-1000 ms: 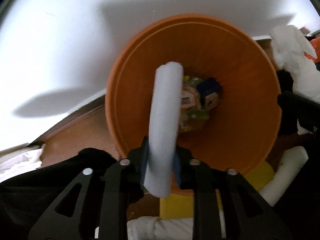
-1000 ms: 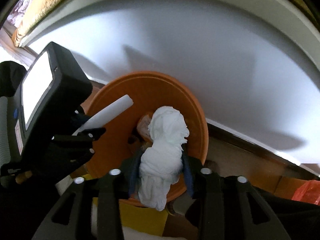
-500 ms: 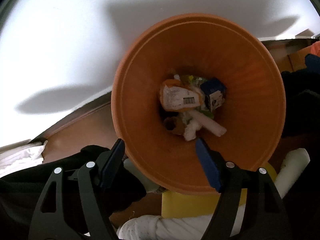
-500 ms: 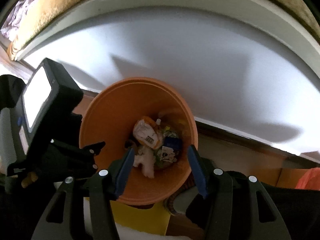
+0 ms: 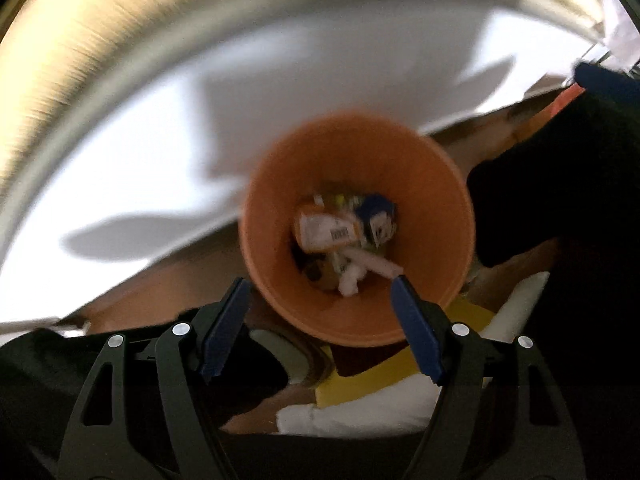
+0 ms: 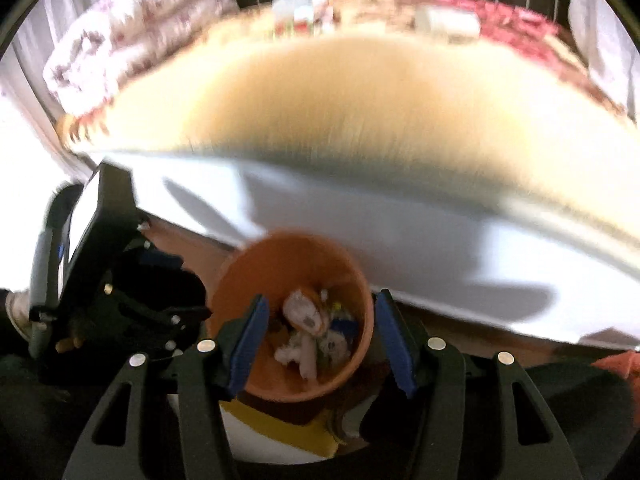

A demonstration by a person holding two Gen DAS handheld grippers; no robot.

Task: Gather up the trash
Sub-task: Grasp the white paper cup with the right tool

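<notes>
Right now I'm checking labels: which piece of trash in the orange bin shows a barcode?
The orange-and-white wrapper, lying on top at the left of the pile in the orange bin. The blue carton beside it and the white paper roll show none.

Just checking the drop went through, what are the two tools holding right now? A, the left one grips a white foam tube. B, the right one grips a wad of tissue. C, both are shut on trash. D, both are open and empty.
D: the left tool and right tool both stand open with nothing between their blue pads, above the orange bin holding the trash.
</notes>
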